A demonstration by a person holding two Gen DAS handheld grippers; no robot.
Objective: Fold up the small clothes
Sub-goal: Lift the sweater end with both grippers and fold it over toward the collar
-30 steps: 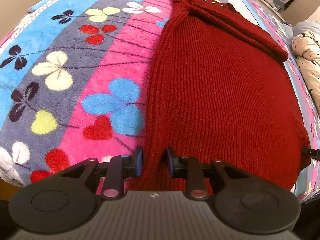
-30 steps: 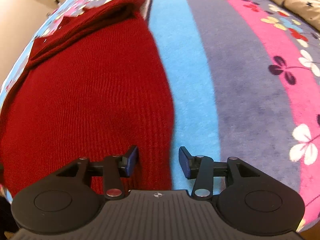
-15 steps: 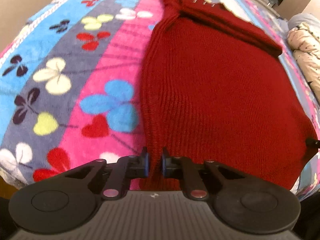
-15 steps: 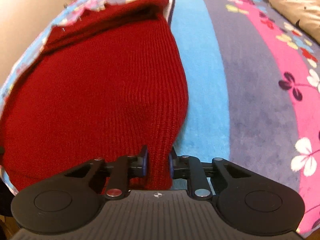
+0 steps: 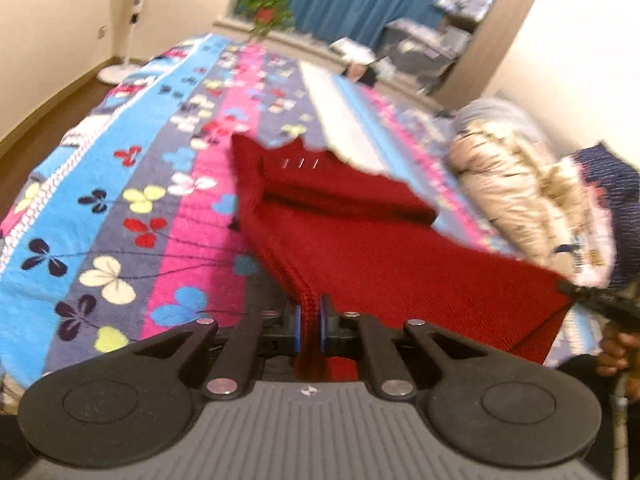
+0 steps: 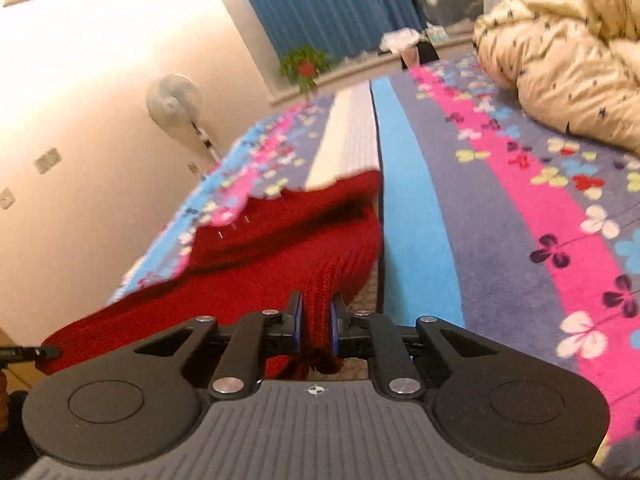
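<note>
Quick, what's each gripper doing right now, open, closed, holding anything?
Left gripper: shut on the red sweater, near corner.
Right gripper: just closed on the sweater's other near corner.

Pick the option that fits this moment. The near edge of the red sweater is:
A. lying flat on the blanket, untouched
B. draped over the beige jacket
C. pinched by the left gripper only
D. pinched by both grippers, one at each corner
D: red sweater knit is clamped between the pads of the left gripper and of the right gripper, one at each near corner, above the blanket.
</note>
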